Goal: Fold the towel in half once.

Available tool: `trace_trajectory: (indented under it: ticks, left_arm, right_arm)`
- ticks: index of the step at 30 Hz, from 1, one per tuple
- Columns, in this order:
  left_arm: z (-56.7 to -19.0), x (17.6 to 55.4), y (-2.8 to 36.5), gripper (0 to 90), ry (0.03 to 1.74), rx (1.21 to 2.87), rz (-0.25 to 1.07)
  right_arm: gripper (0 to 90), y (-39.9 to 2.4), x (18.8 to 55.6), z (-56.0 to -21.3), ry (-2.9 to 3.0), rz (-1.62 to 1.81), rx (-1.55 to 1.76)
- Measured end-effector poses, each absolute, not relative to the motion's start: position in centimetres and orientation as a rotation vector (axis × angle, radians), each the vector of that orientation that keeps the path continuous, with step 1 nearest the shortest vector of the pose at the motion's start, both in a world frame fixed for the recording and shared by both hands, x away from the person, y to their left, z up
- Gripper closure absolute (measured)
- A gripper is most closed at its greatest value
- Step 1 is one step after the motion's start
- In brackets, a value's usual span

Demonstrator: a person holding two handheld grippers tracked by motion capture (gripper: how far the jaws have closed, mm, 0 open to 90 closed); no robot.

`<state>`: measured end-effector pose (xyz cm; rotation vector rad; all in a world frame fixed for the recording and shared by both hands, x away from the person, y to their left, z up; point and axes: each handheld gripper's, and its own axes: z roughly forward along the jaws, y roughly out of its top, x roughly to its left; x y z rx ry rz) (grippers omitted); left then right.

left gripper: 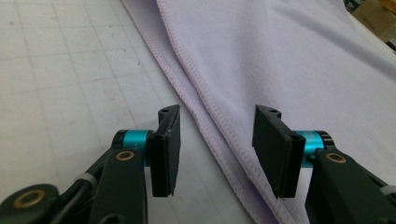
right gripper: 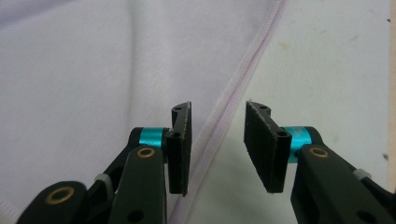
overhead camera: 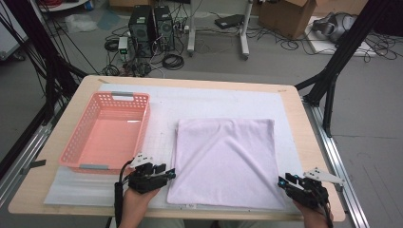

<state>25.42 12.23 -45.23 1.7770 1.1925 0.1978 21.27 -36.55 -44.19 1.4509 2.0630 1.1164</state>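
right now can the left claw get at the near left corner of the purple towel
Probably yes. The left claw sits right beside the folded purple towel at its near left edge, jaws open, and in the left gripper view the stitched hem runs between them. Nothing lies in between; the pink basket stands off to the side.

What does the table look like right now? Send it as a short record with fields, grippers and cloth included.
cloth: lilac towel, folded, lying flat on the white mat
basket: pink basket, left of the towel, nothing visible inside
left gripper: at the towel's near left corner, jaws apart astride the hemmed edge, pads not pressing
right gripper: at the near right corner, jaws apart over the edge, nothing gripped
table: wooden top under the mat
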Motion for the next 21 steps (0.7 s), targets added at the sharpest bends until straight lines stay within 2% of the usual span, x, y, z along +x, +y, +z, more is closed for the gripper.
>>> trace_trajectory:
  ticks: [4,6,7,8,10,11,17,21]
  left_arm:
    - [-45.4,26.5,11.2,51.7,1.165,1.823,0.199]
    - [-45.4,26.7,10.8,53.2,1.143,1.849,0.217]
    - [-45.4,26.7,10.5,57.6,1.132,1.867,0.239]
    - [-45.4,26.6,10.3,62.9,1.128,1.884,0.265]
    - [-45.3,26.6,10.1,80.4,1.099,1.914,0.258]
    - [-45.3,26.6,10.1,82.2,1.093,1.916,0.255]
    - [-45.1,25.9,11.2,84.0,1.104,1.889,0.206]
    - [-45.1,25.2,11.5,83.1,1.106,1.893,0.169]
  right_arm:
    - [66.4,-35.6,22.8,-44.8,2.113,1.063,1.437]
    - [74.3,-35.1,23.1,-44.8,2.125,1.023,1.416]
    - [80.7,-35.1,23.2,-44.7,2.140,1.014,1.402]
    - [82.1,-34.9,23.2,-44.6,2.144,0.994,1.388]
    - [83.6,-34.7,23.2,-44.5,2.144,0.965,1.369]
    - [84.3,-34.6,23.1,-44.5,2.139,0.957,1.356]
    - [86.5,-35.9,21.9,-44.1,2.143,1.002,1.411]
    - [84.7,-36.3,21.4,-44.0,2.193,1.014,1.468]
